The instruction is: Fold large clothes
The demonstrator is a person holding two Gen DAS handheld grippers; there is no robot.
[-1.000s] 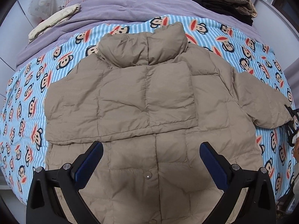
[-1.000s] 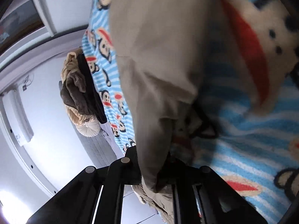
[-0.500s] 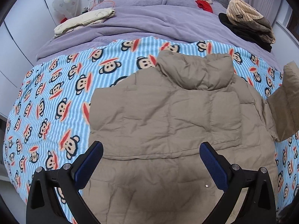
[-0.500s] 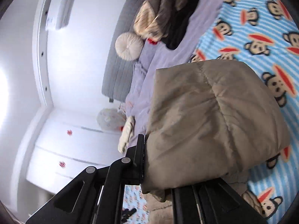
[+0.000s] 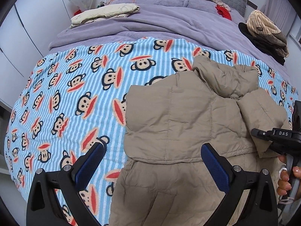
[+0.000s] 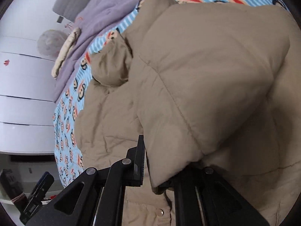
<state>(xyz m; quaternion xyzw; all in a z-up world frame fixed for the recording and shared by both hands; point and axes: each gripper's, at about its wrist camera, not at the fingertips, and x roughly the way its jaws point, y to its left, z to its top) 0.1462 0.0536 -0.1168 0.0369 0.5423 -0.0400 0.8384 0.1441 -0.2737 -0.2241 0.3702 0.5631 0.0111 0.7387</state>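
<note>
A tan puffer jacket (image 5: 180, 124) lies back up on the monkey-print blanket (image 5: 75, 86), its collar (image 5: 225, 77) toward the headboard. Its right sleeve (image 6: 212, 86) is folded over the jacket's back. My left gripper (image 5: 152, 162) is open and empty, hovering above the jacket's left edge near the hem. My right gripper (image 6: 161, 171) has its jaws slightly parted around the sleeve's cuff edge (image 6: 160, 184). It also shows in the left wrist view (image 5: 278, 139) at the jacket's right side.
A lilac duvet (image 5: 150, 24) covers the far half of the bed. On it lie folded cream cloth (image 5: 105, 13), a red item (image 5: 223, 13) and a pile of dark and striped clothes (image 5: 263, 33). White wardrobe doors (image 6: 22, 75) stand to the left.
My right gripper has carried the sleeve from the bed's right side up and over onto the jacket's back, and its jaws have parted. My left gripper has shifted left, toward the jacket's left edge.
</note>
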